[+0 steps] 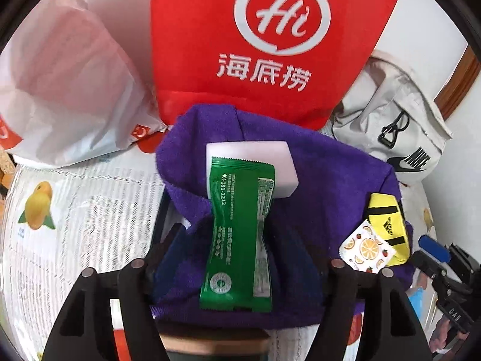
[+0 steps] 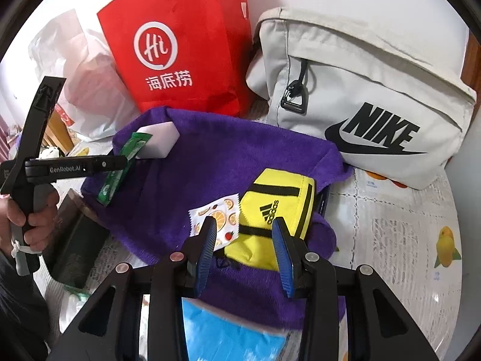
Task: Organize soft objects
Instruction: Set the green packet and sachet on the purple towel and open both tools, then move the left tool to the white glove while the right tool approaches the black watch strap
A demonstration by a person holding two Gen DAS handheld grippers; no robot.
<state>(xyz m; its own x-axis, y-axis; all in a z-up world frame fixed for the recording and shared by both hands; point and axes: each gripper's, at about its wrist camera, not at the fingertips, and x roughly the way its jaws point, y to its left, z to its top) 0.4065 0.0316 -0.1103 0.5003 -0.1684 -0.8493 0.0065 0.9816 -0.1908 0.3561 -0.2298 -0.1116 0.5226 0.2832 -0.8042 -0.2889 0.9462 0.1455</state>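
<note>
Through the left wrist view, your left gripper point(image 1: 237, 258) stands released, its jaws wide of the green foil sachet point(image 1: 236, 234), which lies between them on the purple terry towel point(image 1: 324, 186) with its far end propped on the white foam block point(image 1: 255, 162). In the right wrist view, your right gripper point(image 2: 245, 252) is unclenched too, astride the near edge of the yellow fabric pouch point(image 2: 276, 210) beside the fruit-print wipe packet point(image 2: 216, 219). Both look set down; next, probably pick another item or fold the towel.

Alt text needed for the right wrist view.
The right tool, open, hovers over a yellow pouch and fruit-print sachet on a purple towel. Behind stand a red bag and grey Nike bag.
</note>
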